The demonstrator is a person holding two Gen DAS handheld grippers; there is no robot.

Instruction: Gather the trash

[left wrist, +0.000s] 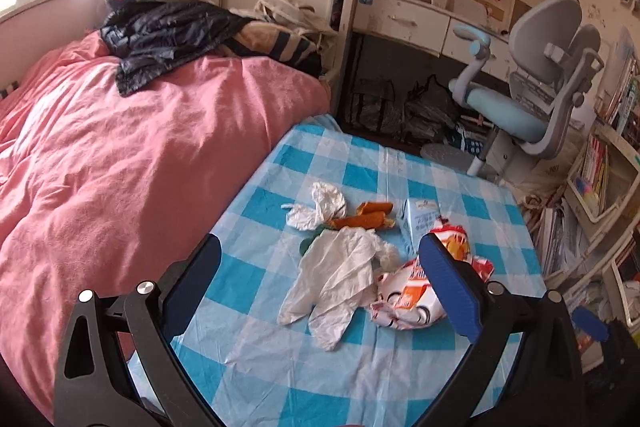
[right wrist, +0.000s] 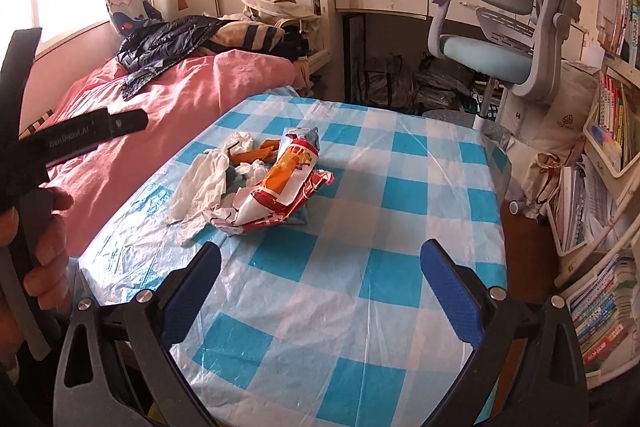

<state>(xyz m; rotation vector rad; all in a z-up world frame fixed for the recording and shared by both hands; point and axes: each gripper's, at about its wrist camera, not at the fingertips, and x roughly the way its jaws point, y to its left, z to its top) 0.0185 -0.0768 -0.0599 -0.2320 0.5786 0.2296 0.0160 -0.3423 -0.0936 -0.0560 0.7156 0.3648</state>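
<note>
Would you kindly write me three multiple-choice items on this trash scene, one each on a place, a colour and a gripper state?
1. Where does the trash pile lie?
A. On the pink bed
B. On the checked tablecloth
C. On the desk chair

2. What colours is the tablecloth?
A. Blue and white
B. Green and yellow
C. Plain red

3. How does the left gripper stand?
A. Shut on a tissue
B. Shut on nothing
C. Open, holding nothing

Answers:
1 B: the crumpled white tissue, snack wrapper and orange peel lie together on the tablecloth.
2 A: its squares alternate blue and white.
3 C: the left gripper has its blue fingers wide apart above the pile, gripping nothing.
</note>
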